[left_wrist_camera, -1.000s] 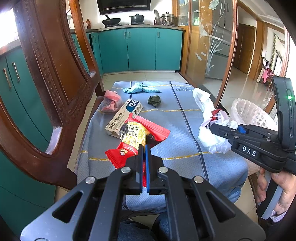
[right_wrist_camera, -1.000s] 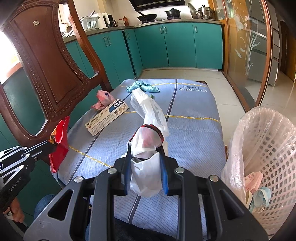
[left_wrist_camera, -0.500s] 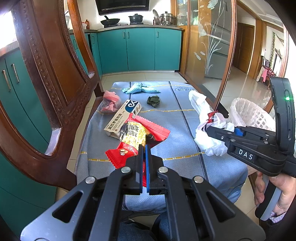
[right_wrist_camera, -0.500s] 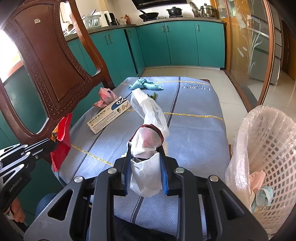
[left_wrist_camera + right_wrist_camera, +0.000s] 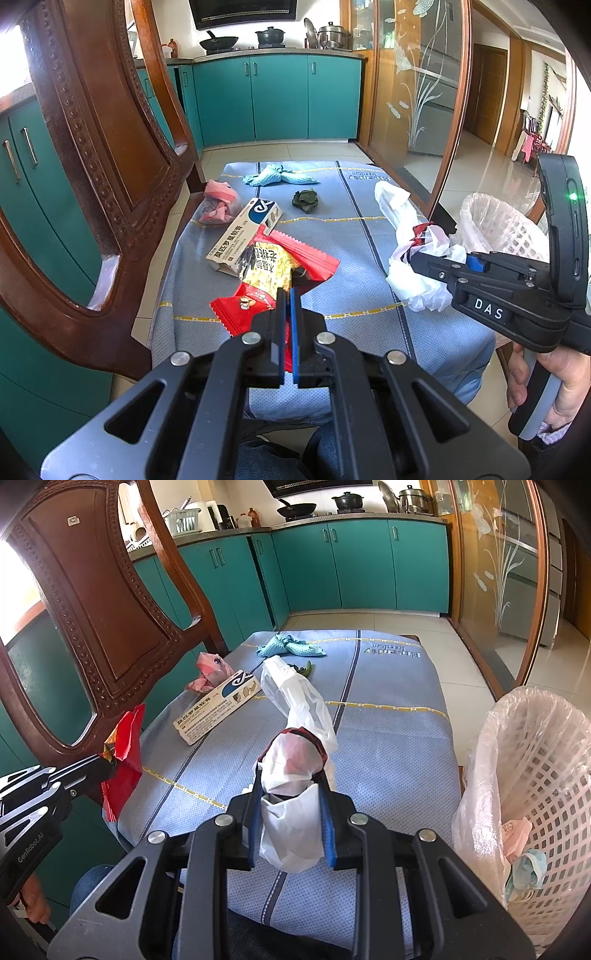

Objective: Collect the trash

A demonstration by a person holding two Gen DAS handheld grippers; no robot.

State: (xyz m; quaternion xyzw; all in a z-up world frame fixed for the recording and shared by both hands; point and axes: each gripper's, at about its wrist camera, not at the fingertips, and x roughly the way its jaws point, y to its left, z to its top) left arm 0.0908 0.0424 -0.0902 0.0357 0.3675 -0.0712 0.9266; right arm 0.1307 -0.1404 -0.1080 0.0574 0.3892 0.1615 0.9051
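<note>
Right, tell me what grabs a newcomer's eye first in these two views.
First, the red snack wrapper pinched in the left gripper, held up over the near end of the blue-covered table. Next, the white plastic bag clamped in the right gripper, trailing away over the cloth. Then the bag-lined white basket just off the table's right edge, scraps already inside.

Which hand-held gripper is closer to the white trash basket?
Right. The right hand-held gripper, shut on the white plastic bag, is just beside the basket. The left hand-held gripper, pinching the red wrapper, is farther across the table.
</note>
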